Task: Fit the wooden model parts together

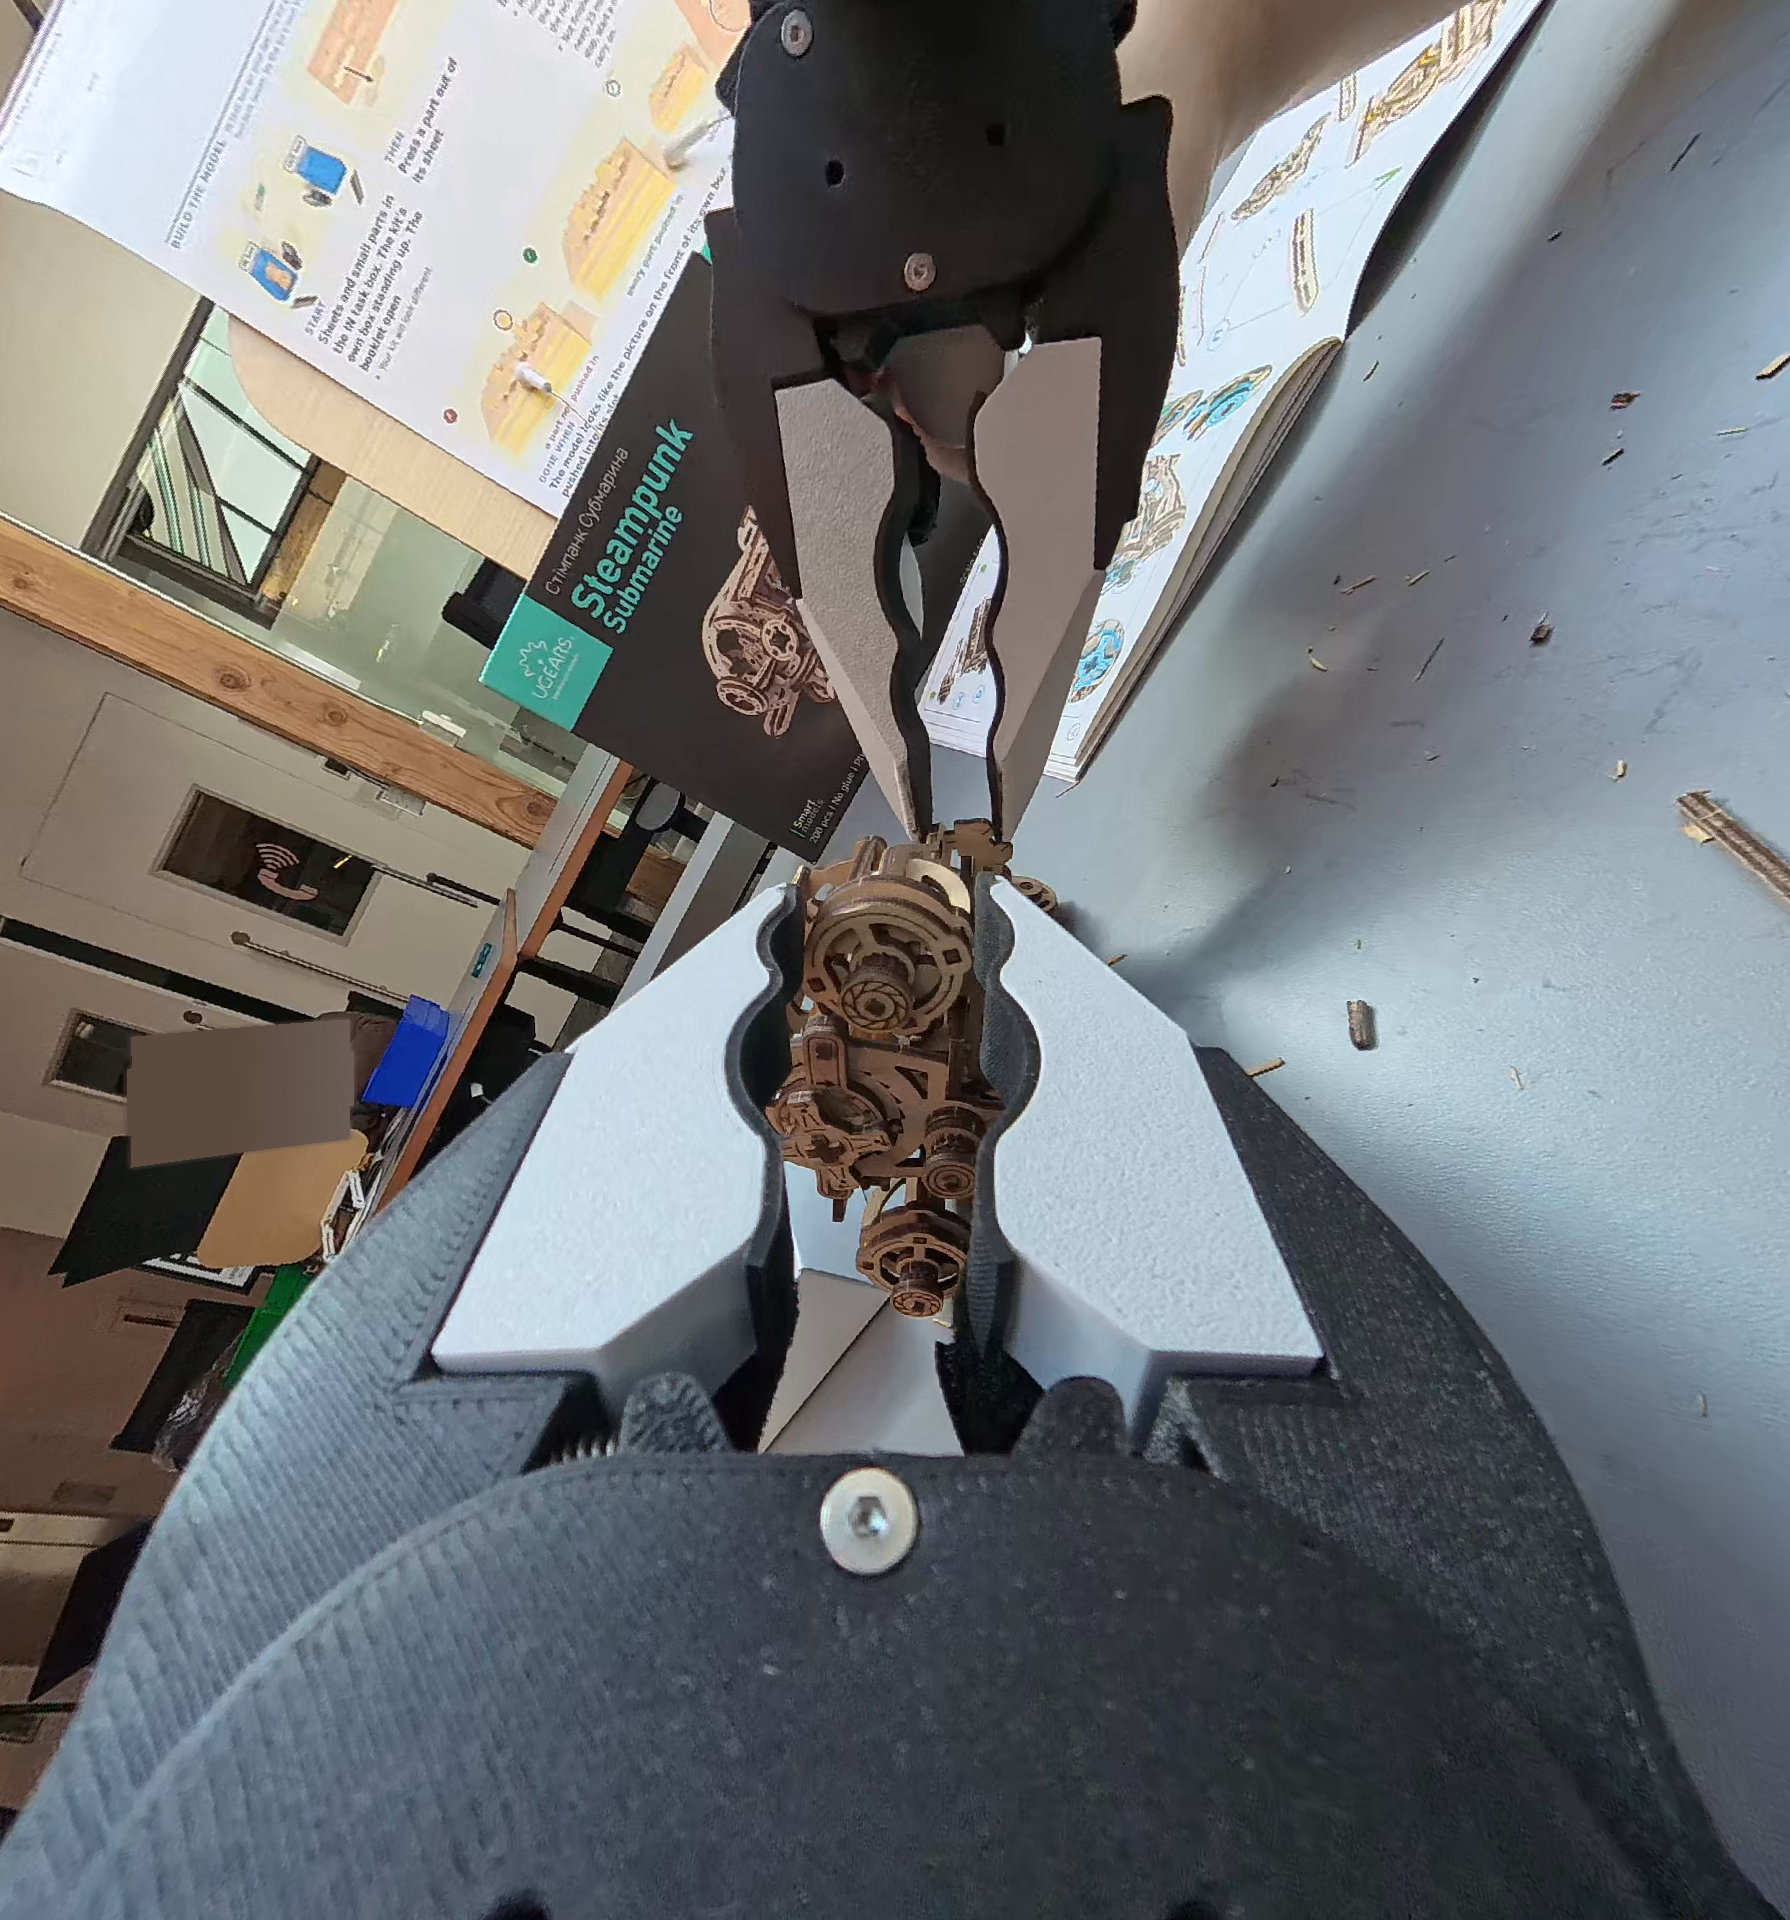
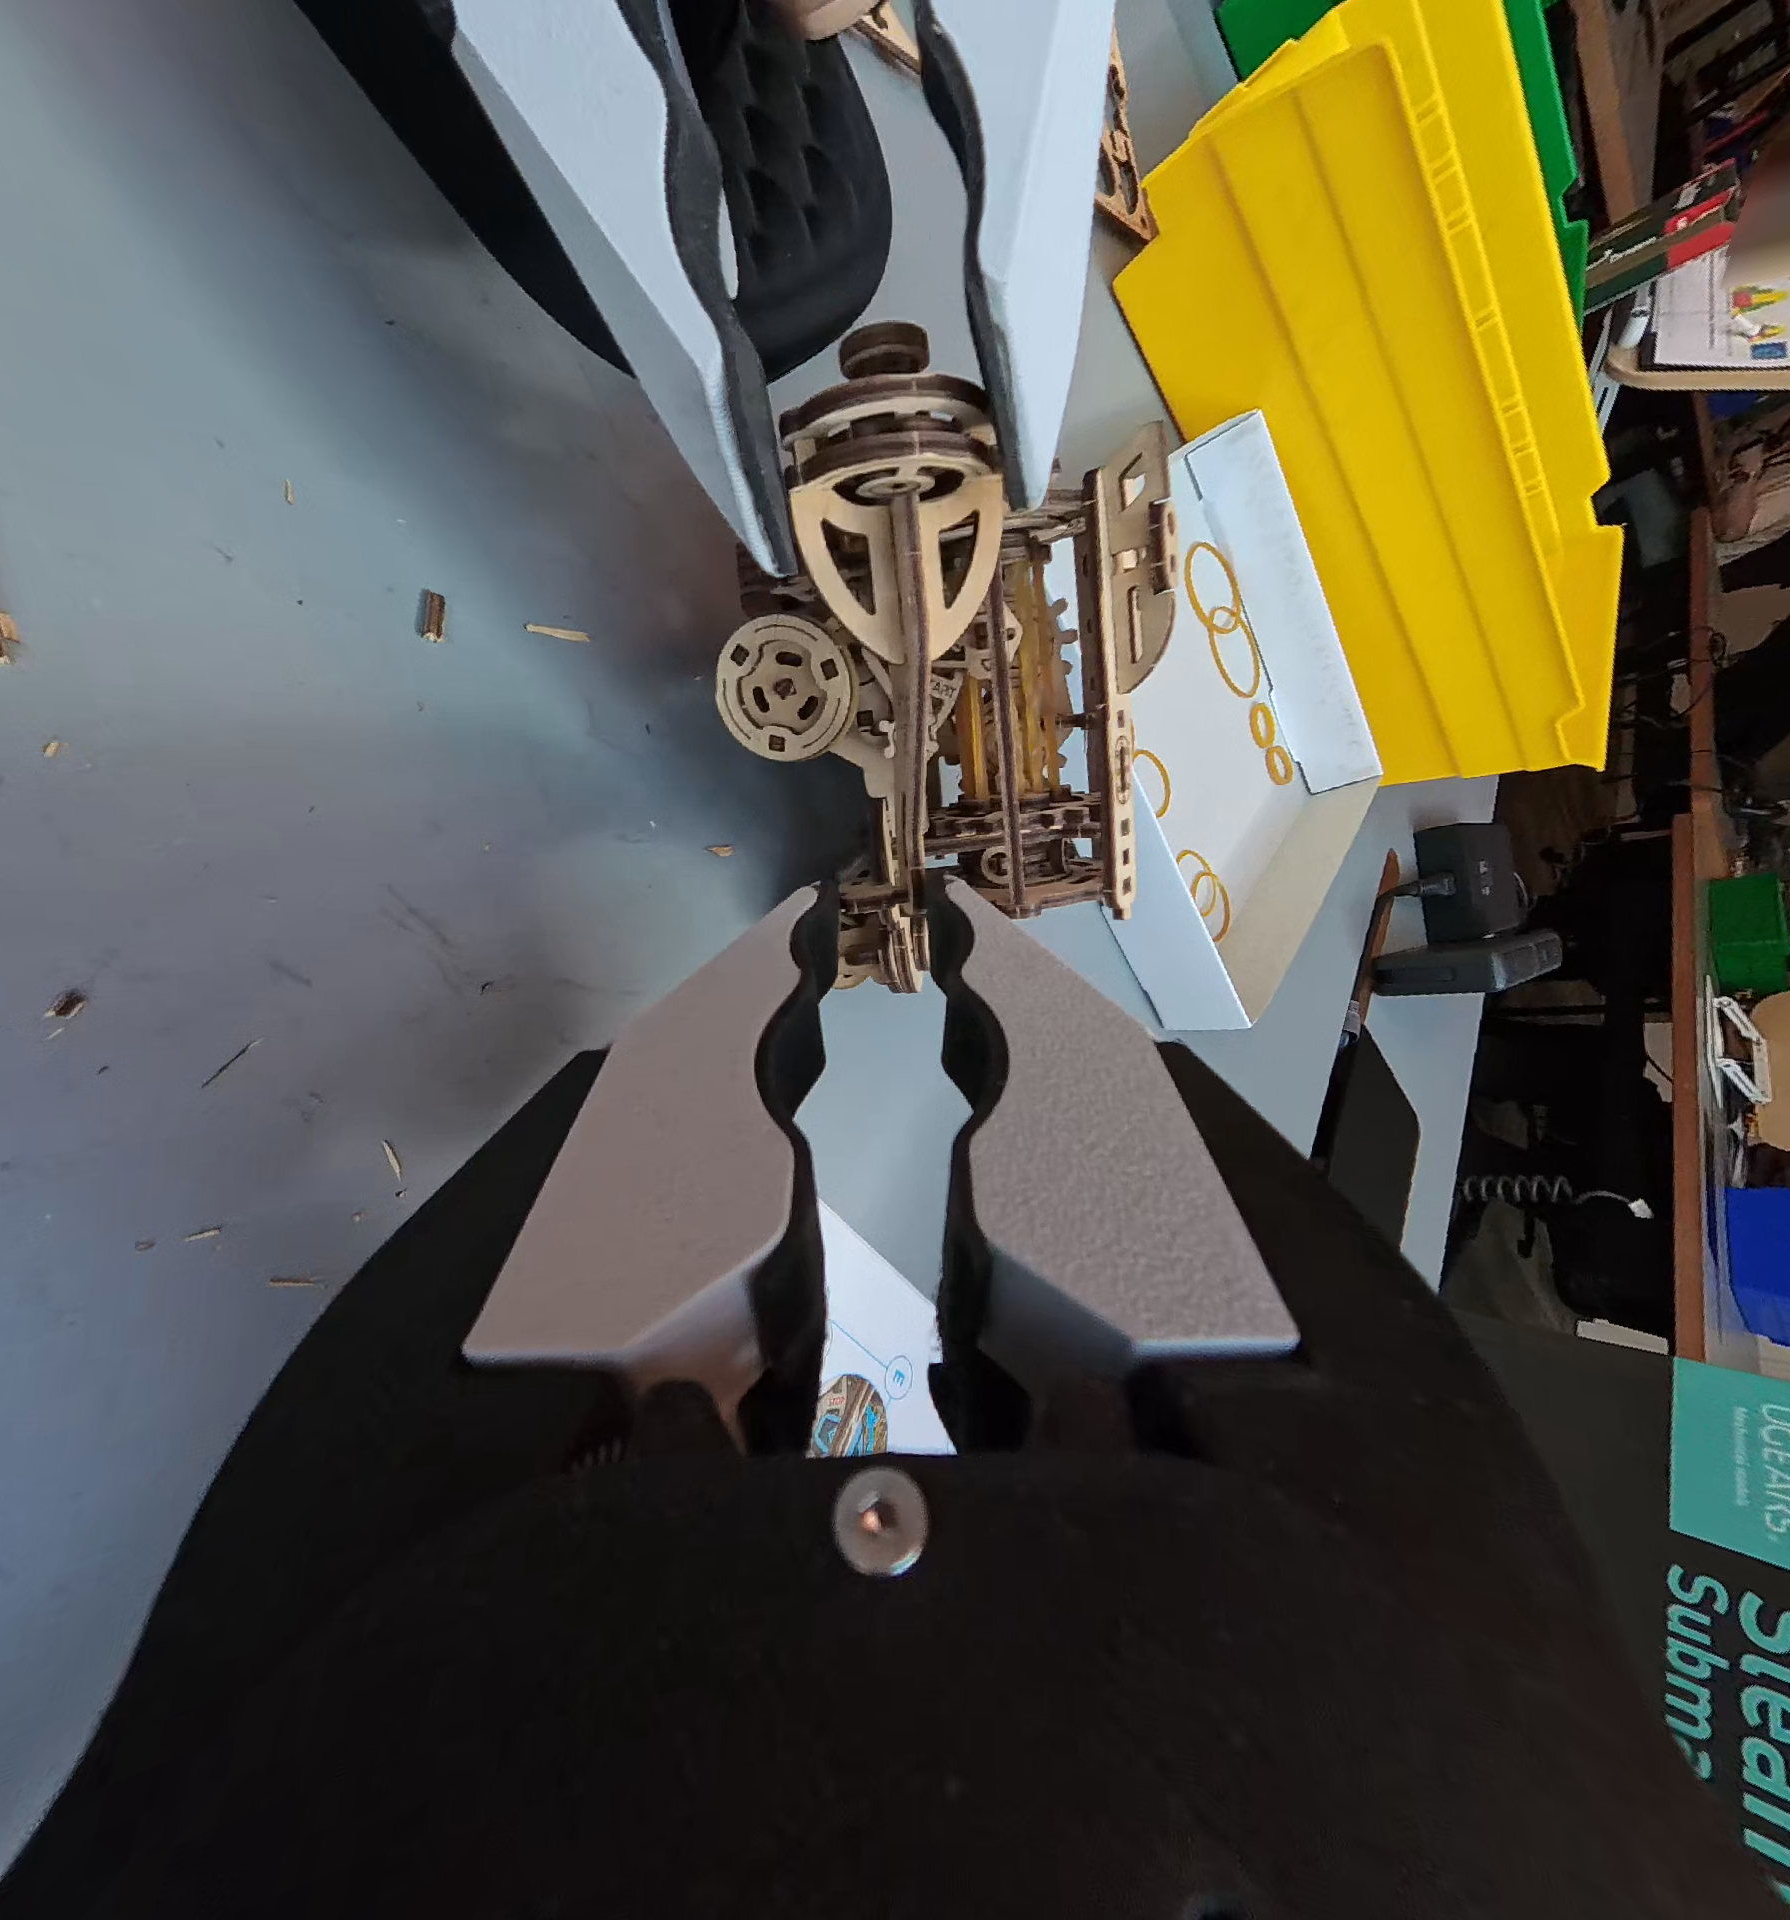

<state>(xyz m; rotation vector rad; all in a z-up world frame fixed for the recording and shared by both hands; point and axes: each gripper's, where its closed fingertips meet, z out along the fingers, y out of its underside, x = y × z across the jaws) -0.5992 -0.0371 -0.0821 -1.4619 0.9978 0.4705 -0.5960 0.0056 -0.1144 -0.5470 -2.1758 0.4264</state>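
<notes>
Wooden model [image 2: 932,665] held above grey bench [image 1: 1493,727], between both tongs | left tongs [image 1: 886,914] clamped on its geared round end, pads pressing both sides | right tongs [image 2: 880,909] narrow, pinching thin plates at opposite end | white tray [image 2: 1286,831] with rubber bands beside; yellow bin [image 2: 1390,416] behind.

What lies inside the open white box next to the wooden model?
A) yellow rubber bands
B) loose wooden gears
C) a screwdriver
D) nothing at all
A: thin yellow rubber bands lie scattered on the floor of the white box, which sits between the wooden model and the yellow bin.
</notes>
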